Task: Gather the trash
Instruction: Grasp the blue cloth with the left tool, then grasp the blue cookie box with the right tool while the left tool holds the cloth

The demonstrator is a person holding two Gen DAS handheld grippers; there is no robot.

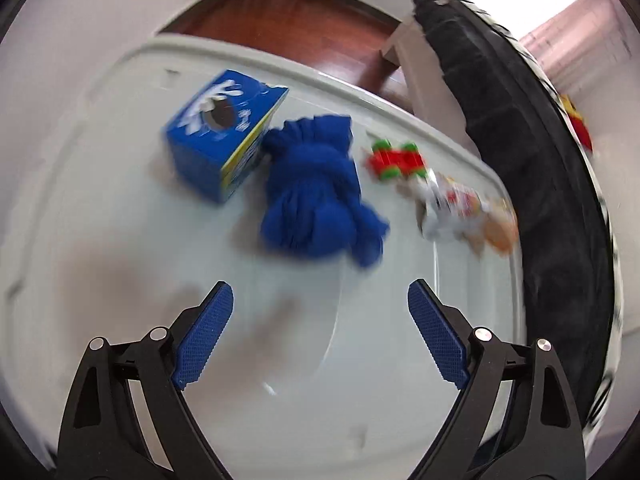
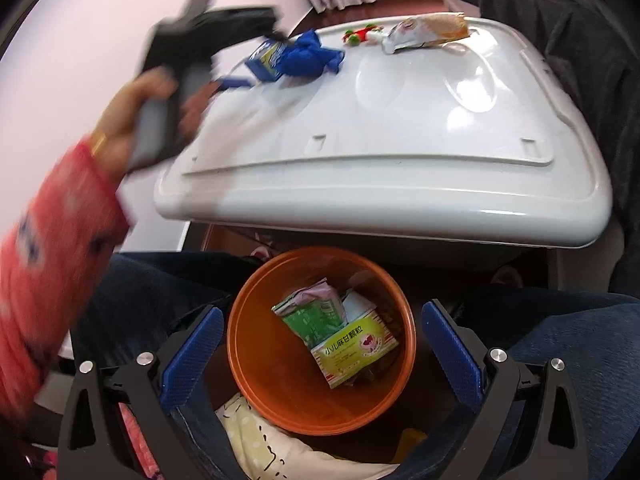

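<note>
the left gripper (image 1: 320, 336) hangs with its fingers spread wide and nothing between them over the white table (image 1: 120, 240); the right gripper (image 2: 322, 354) is likewise apart and empty, hovering above the orange bin (image 2: 256, 380), which already holds a green packet and a yellow box. in the left wrist view the blue box (image 1: 224, 136) lies at eleven o'clock, the blue cloth (image 1: 316, 196) at twelve touching it, the crumpled wrapper (image 1: 460, 208) at two near the table's far edge, and the small red-green toy (image 1: 396, 160) at one. the wrapper looks light, thin and crushable, best pinched on a raised fold; the box seems stiff. open tabletop lies ahead, though a dark garment crowds three o'clock.
</note>
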